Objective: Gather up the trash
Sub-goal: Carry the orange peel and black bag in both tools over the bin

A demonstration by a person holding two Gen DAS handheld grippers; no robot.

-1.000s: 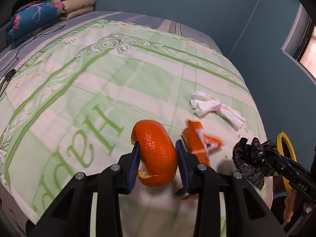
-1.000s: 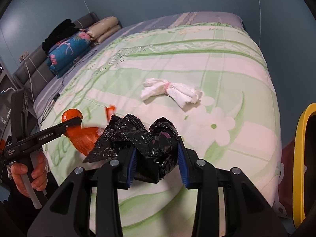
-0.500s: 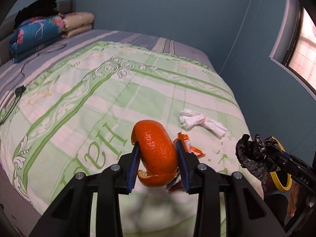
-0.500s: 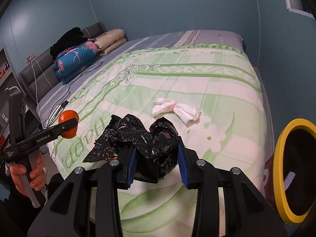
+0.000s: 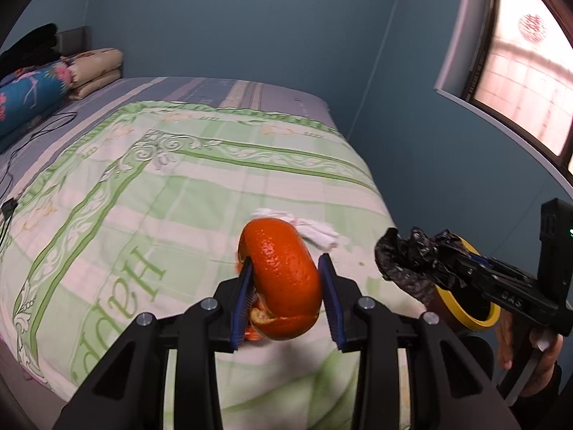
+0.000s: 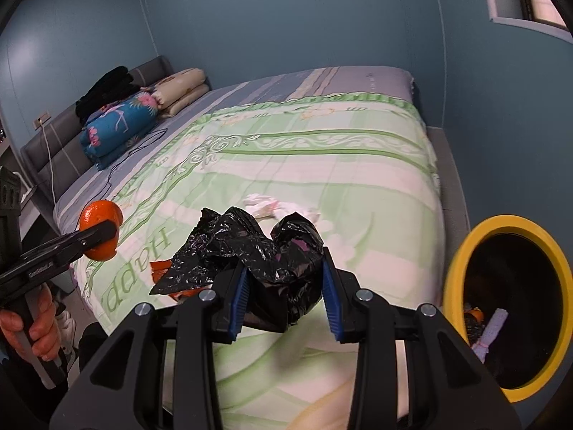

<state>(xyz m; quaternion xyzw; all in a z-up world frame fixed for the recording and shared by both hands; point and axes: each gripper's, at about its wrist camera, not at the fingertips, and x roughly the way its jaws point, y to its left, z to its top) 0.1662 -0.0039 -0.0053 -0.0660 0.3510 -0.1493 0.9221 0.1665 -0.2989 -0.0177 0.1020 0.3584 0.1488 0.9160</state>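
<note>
My left gripper (image 5: 286,297) is shut on a curled piece of orange peel (image 5: 283,279), held above the near end of the bed; the same peel (image 6: 100,229) shows at the left of the right wrist view. My right gripper (image 6: 286,297) is shut on a crumpled black plastic bag (image 6: 265,254), also seen at the right of the left wrist view as a dark wad (image 5: 412,261). A white crumpled tissue (image 6: 275,208) lies on the green quilt. An orange wrapper (image 6: 161,268) lies partly hidden behind the bag. A yellow-rimmed bin (image 6: 462,258) stands at the right beside the bed.
The bed with its green patterned quilt (image 6: 322,165) fills the middle. Folded blankets and pillows (image 6: 121,125) lie by the headboard, with a black cable (image 6: 139,147) nearby. Blue walls close in behind, and a window (image 5: 523,71) is at the right. The bin holds some trash (image 6: 487,333).
Both grippers have risen and drawn back from the bed with their loads. The quilt looks farther below, and the yellow bin has come fully into the right wrist view.
</note>
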